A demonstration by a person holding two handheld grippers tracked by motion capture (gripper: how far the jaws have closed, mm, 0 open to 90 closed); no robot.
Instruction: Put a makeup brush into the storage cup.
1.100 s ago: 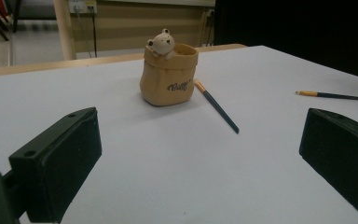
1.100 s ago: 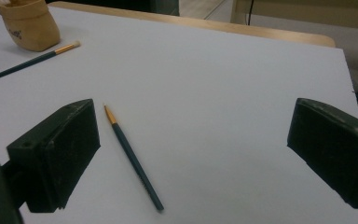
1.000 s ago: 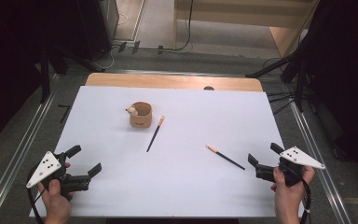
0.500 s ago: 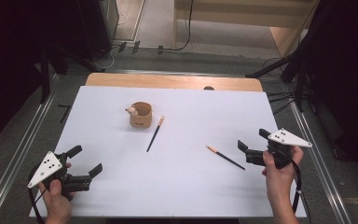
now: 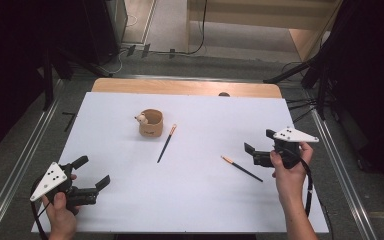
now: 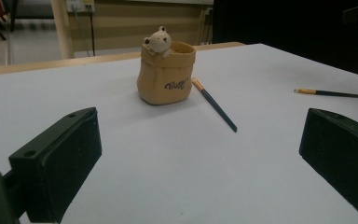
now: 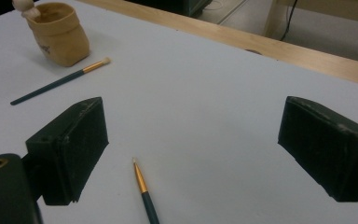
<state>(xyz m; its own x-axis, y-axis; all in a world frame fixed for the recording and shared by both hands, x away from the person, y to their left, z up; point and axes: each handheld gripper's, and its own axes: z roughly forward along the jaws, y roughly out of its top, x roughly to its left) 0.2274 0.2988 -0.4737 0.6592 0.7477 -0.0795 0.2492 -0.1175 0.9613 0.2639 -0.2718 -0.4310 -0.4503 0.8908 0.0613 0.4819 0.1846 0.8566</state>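
Your right gripper [image 5: 257,150], jaws spread, nears the thin paintbrush [image 5: 242,168]; your left gripper [image 5: 91,175] idles released; closing off-centre could roll the 1 brush away.

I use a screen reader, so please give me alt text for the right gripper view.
The open right gripper hovers over a white table, a thin paintbrush lying between its jaws. Farther off, a second paintbrush lies beside a tan pot.

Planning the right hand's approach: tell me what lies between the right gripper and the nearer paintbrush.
Nothing: in the high view, only bare white table separates the right gripper from the paintbrush.
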